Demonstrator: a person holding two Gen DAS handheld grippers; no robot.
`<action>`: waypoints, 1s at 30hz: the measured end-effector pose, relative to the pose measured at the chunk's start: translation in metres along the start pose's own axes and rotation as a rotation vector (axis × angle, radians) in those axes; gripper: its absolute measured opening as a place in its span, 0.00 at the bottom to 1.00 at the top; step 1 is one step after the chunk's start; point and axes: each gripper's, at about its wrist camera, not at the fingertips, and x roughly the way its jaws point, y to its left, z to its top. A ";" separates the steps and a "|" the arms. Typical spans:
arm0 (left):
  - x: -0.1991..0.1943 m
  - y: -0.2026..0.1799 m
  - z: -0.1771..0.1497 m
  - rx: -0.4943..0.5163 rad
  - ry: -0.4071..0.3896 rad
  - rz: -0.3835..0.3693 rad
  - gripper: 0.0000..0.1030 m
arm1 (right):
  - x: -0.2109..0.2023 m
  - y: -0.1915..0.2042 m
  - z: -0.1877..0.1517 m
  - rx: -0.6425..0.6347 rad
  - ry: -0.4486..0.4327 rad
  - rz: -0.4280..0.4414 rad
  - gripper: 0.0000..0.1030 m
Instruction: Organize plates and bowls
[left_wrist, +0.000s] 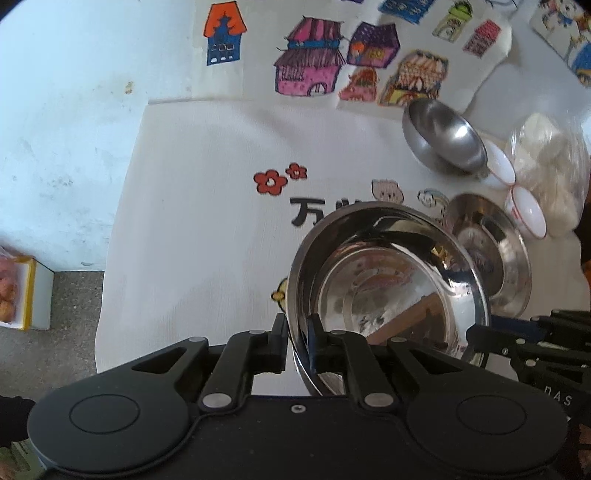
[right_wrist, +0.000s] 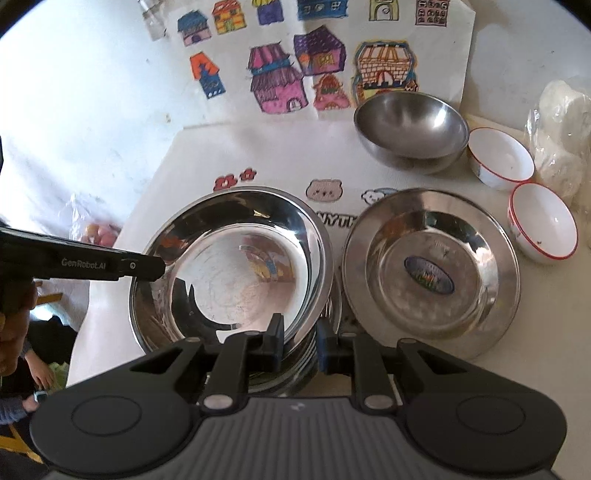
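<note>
The left claw (left_wrist: 297, 334) pinches the near rim of a shiny steel plate (left_wrist: 388, 280). The right claw (right_wrist: 301, 341) grips the other side of the same plate, which sits on a stack of plates (right_wrist: 317, 354) on the white cloth (right_wrist: 280, 162). Just to its right lies a flat steel plate (right_wrist: 430, 273) with a sticker. Farther back stand a steel bowl (right_wrist: 410, 129) and two white bowls (right_wrist: 543, 225) with red rims.

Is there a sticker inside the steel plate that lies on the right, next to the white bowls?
Yes: the right wrist view shows an oval coloured sticker at the bottom of the steel plate beside the white bowls.
</note>
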 end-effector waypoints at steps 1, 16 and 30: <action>0.001 -0.002 -0.003 0.009 0.004 0.005 0.11 | 0.000 0.002 -0.002 -0.009 0.003 -0.005 0.20; 0.008 -0.010 -0.012 0.051 0.036 0.031 0.14 | 0.004 0.006 -0.010 -0.045 0.038 -0.042 0.21; 0.015 -0.012 -0.013 0.061 0.066 0.046 0.19 | 0.014 0.008 -0.015 -0.060 0.058 -0.051 0.25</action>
